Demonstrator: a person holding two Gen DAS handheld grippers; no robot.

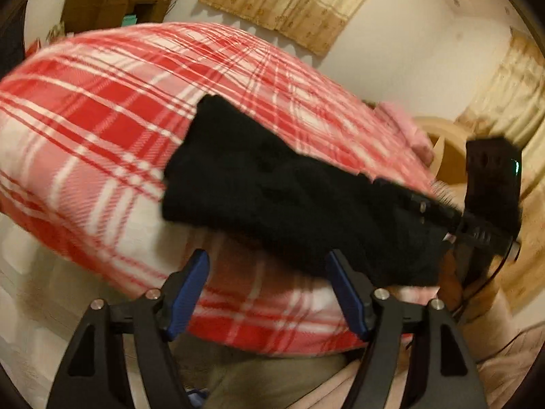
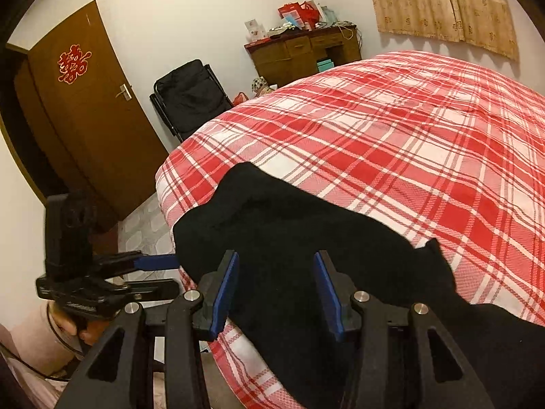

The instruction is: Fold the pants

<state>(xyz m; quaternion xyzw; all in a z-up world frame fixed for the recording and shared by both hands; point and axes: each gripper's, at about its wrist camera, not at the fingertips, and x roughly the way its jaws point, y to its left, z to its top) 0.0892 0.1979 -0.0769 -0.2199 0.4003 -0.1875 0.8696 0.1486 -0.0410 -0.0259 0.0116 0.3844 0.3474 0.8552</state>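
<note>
Soft black pants (image 2: 306,238), plaid bedspread (image 2: 408,129)

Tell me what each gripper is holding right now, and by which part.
Nothing. The left gripper and right gripper both stand open above the folded black fabric pants on the red plaid bedspread, with no cloth pinched.

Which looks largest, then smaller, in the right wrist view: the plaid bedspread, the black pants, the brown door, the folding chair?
1. Plaid bedspread
2. Black pants, though they lie nearest the camera, which enlarges them
3. Brown door
4. Folding chair, farthest back, so its true size is unsure
</note>
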